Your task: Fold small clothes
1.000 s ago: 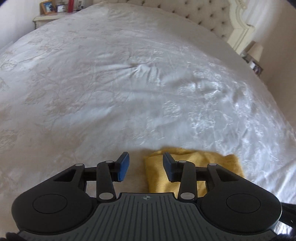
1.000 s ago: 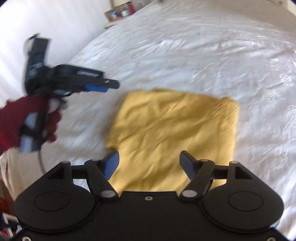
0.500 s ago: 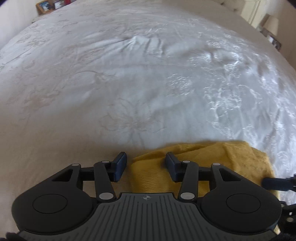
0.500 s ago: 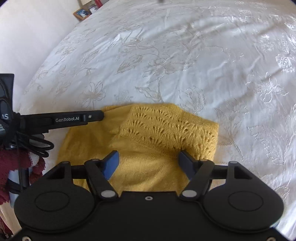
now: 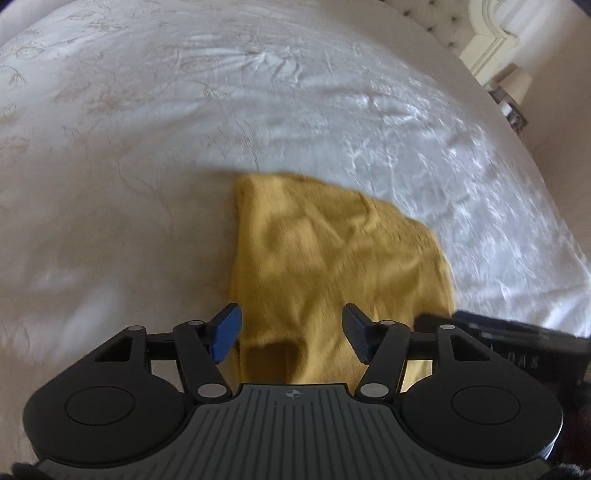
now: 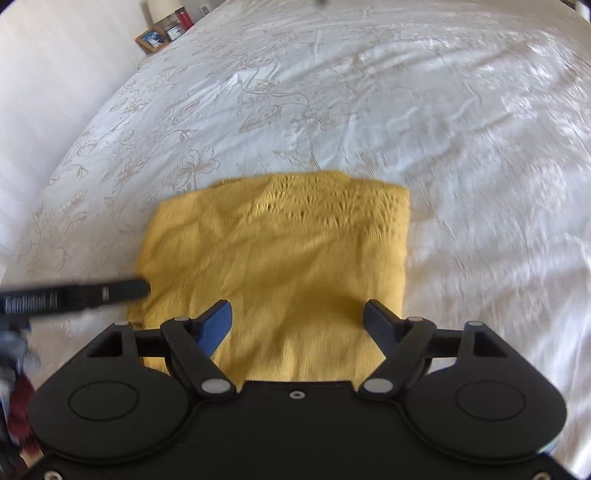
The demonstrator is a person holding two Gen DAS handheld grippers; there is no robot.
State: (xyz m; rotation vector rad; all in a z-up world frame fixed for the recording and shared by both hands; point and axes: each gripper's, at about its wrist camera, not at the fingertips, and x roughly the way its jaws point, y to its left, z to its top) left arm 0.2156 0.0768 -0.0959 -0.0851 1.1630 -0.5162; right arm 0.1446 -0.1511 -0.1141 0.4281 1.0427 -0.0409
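A: Yellow knit garment (image 6: pixel 280 258) lies folded into a rough rectangle on the white embroidered bedspread (image 6: pixel 332 92), lower centre of both wrist views. Openwork band runs along its far edge in the right wrist view.

B: Grippers?

A: Left gripper (image 5: pixel 291 332) over the garment's near-left part, jaws apart and just been opening; cloth shows below the gap, but the pads aren't pressing it. Right gripper (image 6: pixel 299 326) same story: jaws wide, have just opened further, garment beneath, nothing pinched.

B: Do they see each other?

A: Yes. Left gripper's finger comes in from the left edge of the right wrist view (image 6: pixel 110 291), tip at the garment's left edge. Right one sits at the lower right of the left wrist view (image 5: pixel 517 332) (both views blurred, so contact can't be told).

B: Background?

A: Tufted headboard (image 5: pixel 439 26) upper right in the left view; picture frame (image 6: pixel 151 40) upper left in the right view.
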